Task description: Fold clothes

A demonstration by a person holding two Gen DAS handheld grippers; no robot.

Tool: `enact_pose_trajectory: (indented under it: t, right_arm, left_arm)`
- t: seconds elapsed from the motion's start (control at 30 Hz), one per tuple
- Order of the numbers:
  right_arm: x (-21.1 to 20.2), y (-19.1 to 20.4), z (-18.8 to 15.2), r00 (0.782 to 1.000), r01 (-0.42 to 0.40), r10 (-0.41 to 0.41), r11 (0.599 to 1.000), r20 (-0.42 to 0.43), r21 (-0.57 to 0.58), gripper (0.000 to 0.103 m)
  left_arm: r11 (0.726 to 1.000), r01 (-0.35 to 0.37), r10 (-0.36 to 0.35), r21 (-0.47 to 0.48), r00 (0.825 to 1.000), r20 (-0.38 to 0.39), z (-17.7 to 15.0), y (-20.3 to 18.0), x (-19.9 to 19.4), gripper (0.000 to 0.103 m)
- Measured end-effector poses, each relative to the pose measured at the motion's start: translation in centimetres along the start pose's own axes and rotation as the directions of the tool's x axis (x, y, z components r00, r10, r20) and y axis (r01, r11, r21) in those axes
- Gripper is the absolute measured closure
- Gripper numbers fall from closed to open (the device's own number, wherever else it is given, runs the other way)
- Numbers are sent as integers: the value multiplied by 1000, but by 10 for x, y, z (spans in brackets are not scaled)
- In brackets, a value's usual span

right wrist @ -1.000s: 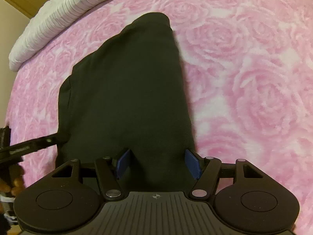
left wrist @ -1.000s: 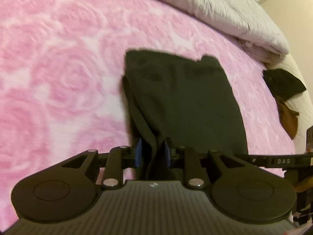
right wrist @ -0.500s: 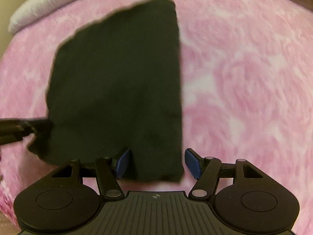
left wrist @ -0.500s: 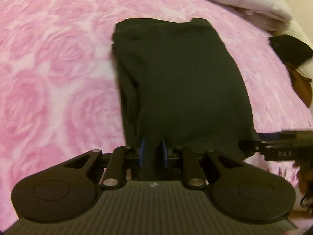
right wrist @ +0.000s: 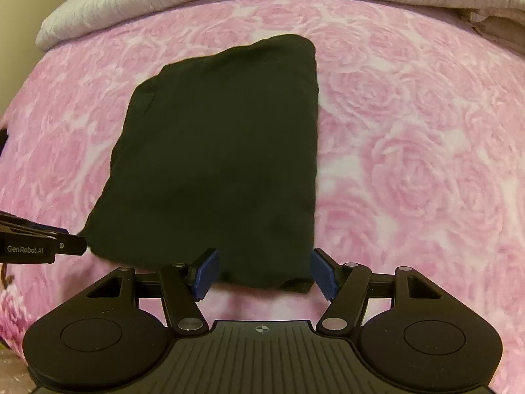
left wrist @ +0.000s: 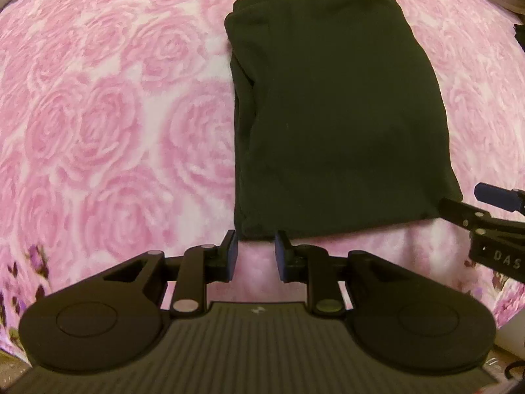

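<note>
Black folded garment (left wrist: pixel 334 115) lies flat on the pink rose blanket (left wrist: pixel 115 115); left tool (left wrist: pixel 254 252) (narrow gap) and right tool (right wrist: pixel 262 274) (wide) hold nothing.

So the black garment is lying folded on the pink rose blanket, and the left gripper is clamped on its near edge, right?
Not quite: the left gripper is open. The left wrist view shows pink blanket between its fingers, just short of the black garment. The rest holds.

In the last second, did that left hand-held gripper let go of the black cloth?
Yes. The left hand-held gripper was shut on the black cloth; now its blue pads are apart and it has drawn back off the near edge, over the pink blanket.
</note>
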State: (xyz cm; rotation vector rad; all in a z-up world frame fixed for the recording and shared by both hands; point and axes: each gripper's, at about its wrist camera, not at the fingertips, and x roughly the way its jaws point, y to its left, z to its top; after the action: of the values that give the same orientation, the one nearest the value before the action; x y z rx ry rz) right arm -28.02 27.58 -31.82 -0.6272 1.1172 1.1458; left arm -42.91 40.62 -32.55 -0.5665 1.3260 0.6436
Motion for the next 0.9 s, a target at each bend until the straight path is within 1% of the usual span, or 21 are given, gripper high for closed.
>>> enact_pose_trajectory:
  t: [0.23,0.4,0.53,0.57,0.67,0.7,0.8,0.9]
  right_arm:
    - [-1,2,-7,1000,14,-14,1000,-18,7,38]
    - [-1,3,-12,999,28,-28,999,-26,24,38]
    - [-2,3,-12,999,39,-38,998,-24,54,38]
    - [-3,3,-12,999,41,-40,997,-20,62,38]
    - [-7,0,-6,999,40,-41,995,11,93,38]
    - [-9,-1,-4,999,34,-38,994,28,104,38]
    - [-12,-9,5,995,-34,23,993,98,117,38]
    - [-7,-14,16,990,-85,71,990,125,109,38]
  left_arm:
    - [1000,-10,10,-14,1000,7,-10,1,-3,82]
    - [1000,4,-4,1,1000,5,-14,3,1,82]
    - [999,39,-40,16,999,24,-12,9,-1,82]
    - [998,59,-60,16,998,37,-10,11,-3,82]
    - [990,144,-144,6,985,96,-2,23,-9,82]
    - [987,160,-160,9,980,122,2,25,-10,82]
    - [978,208,-207,20,958,200,14,32,-13,82]
    - [973,228,-226,20,945,237,31,35,-7,82]
